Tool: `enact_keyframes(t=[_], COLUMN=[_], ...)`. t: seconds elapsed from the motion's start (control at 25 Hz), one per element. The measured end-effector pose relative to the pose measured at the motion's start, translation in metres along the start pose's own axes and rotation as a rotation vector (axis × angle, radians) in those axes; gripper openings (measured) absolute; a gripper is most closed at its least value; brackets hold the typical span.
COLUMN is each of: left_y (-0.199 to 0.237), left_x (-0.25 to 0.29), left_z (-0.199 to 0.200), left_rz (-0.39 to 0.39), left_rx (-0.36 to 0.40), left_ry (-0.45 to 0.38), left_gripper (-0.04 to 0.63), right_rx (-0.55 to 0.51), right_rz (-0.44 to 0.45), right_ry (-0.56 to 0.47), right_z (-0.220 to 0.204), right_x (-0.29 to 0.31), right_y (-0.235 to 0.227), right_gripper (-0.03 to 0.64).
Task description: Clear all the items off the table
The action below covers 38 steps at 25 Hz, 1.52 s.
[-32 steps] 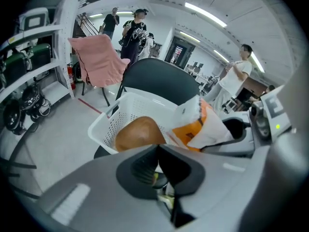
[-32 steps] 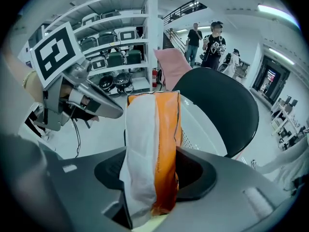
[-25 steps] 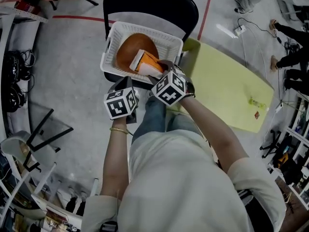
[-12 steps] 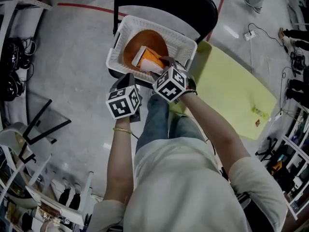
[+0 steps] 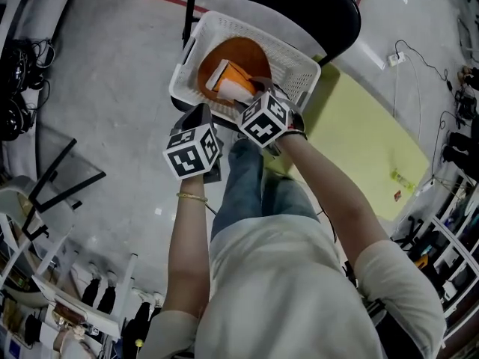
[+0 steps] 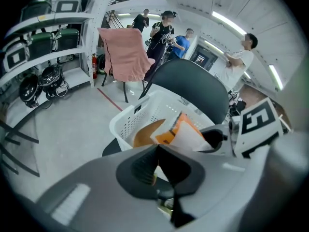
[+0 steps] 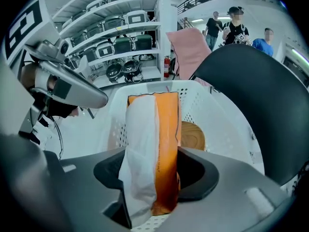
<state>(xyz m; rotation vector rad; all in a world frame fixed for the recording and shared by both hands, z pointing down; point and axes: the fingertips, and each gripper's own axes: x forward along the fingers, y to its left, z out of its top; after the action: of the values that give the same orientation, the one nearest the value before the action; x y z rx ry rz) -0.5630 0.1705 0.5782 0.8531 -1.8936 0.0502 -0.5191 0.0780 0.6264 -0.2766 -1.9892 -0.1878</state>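
Observation:
My right gripper point(image 5: 251, 97) is shut on an orange and white packet point(image 5: 232, 83) and holds it upright inside the white basket point(image 5: 187, 75), over a brown wooden bowl point(image 5: 251, 53). In the right gripper view the packet point(image 7: 152, 144) stands between the jaws of the right gripper point(image 7: 154, 178), which have just been opening a little, with the bowl point(image 7: 194, 137) behind it. My left gripper point(image 5: 202, 117) hangs shut and empty just in front of the basket's near rim. In the left gripper view the left gripper point(image 6: 157, 146) points at the basket point(image 6: 130, 122) and the packet point(image 6: 186, 132).
The basket rests on a black chair point(image 5: 299, 10). To the right stands a yellow-green table point(image 5: 359, 140) with a small yellow item point(image 5: 401, 178) and a small red one point(image 5: 397, 196) at its far end. Shelves and chair legs crowd the left side. People stand in the background.
Both grippers have sunk toward the basket. The packet in the right gripper now sits lower over the wooden bowl. The left gripper stays shut and empty.

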Motion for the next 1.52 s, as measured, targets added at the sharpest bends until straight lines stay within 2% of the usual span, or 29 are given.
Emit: enact_keyframes(t=[0.16,0.56,0.68,1.04,1.16,1.52], left_y=[0.002,-0.003,-0.006,-0.021,-0.026,-0.038], left_x=[0.001,-0.004,-0.008,-0.022,-0.028,-0.045], left_z=[0.001,0.002,0.002,-0.002,-0.003,-0.009], left_rz=[0.001,-0.005,-0.011,-0.024,-0.027,-0.042], left_rx=[-0.001,0.007,0.010,0.027,0.031,0.050], left_ry=[-0.003,-0.013,-0.016,-0.022,-0.029,-0.030], left_gripper=[0.009,0.009,0.011,0.009,0.009,0.009], right_rx=[0.033,0.051,0.064,0.086,0.090,0.114], right_rz=[-0.032,-0.037,-0.043,-0.065,-0.085,-0.115], right_ry=[-0.048,-0.086,-0.099,-0.132,-0.140,-0.170], right_z=[0.009,0.015,0.016,0.015,0.012,0.012], right_x=[0.001,-0.017,-0.025,-0.057,-0.068,-0.097], right_y=[-0.007,-0.003,0.001,0.006,0.006,0.011], right_gripper=[0.351,0.331,0.299,0.141,0.054,0.000])
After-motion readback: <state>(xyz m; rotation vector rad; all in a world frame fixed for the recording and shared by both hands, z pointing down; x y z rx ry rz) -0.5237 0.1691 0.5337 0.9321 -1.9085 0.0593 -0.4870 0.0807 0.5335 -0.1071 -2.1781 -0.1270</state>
